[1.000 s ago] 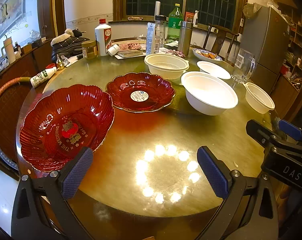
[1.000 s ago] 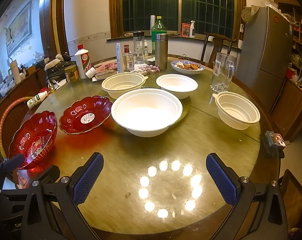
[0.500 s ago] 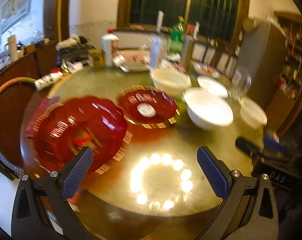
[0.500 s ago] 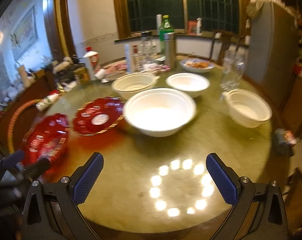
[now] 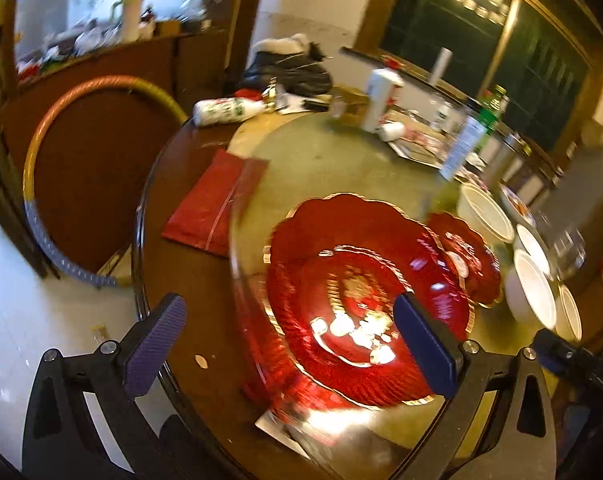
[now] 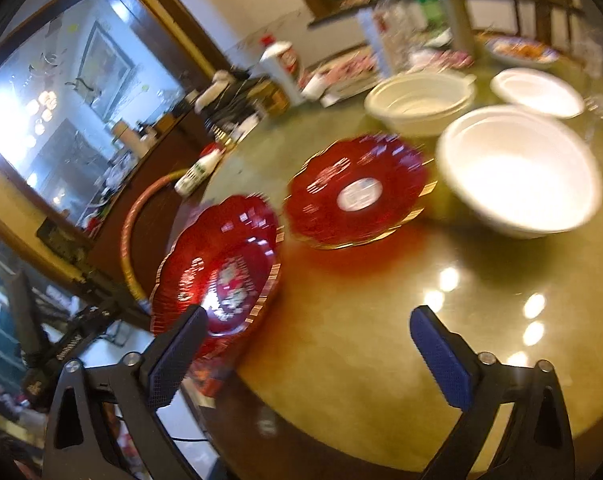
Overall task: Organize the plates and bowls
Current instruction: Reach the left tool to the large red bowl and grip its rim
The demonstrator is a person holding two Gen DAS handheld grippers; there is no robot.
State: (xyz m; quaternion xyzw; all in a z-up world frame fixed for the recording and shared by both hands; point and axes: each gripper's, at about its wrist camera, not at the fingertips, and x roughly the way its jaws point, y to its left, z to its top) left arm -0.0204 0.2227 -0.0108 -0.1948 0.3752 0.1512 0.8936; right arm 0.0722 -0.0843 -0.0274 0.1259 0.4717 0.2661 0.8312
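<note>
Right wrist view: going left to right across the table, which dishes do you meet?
Large red scalloped plate → smaller red scalloped plate with a white sticker → big white bowl.

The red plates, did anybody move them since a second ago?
No. Both cameras swung toward the table's left edge, so the big red plate now sits between the left gripper jaws, untouched. The right gripper jaws are closing on nothing. The small red plate and white bowls stayed put.

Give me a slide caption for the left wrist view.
Open left gripper nears the large red plate at the table edge.
</note>
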